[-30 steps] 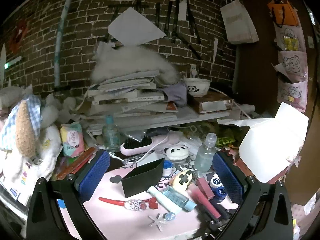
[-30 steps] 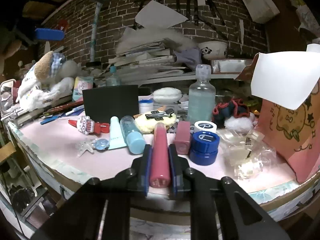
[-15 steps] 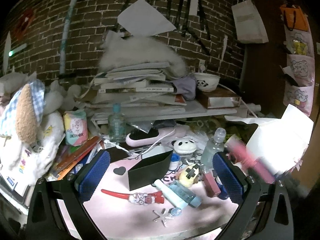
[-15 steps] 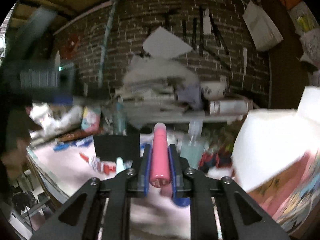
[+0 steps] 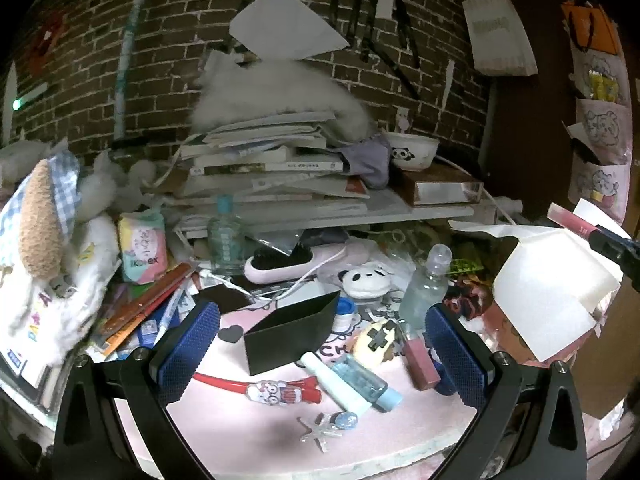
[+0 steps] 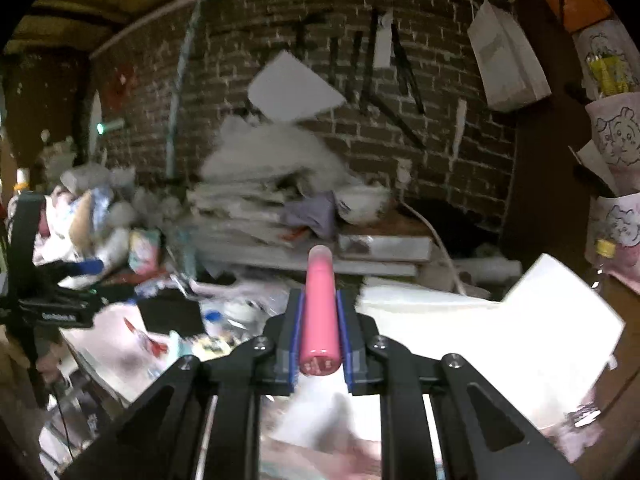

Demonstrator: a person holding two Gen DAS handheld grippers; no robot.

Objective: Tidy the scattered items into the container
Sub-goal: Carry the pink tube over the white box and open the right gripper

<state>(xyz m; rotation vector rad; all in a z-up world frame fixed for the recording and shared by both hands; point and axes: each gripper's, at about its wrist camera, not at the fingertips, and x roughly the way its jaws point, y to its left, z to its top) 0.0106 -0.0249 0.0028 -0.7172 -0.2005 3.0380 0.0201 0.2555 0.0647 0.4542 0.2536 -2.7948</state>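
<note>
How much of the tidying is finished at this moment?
Nothing visibly sits in the container yet; the paper bag's inside is hidden. In hand: the right tongs grip a pink tube raised near the bag. The left tongs are open. Left on the table: blue bottle, white tube, red clip, star clip.
</note>
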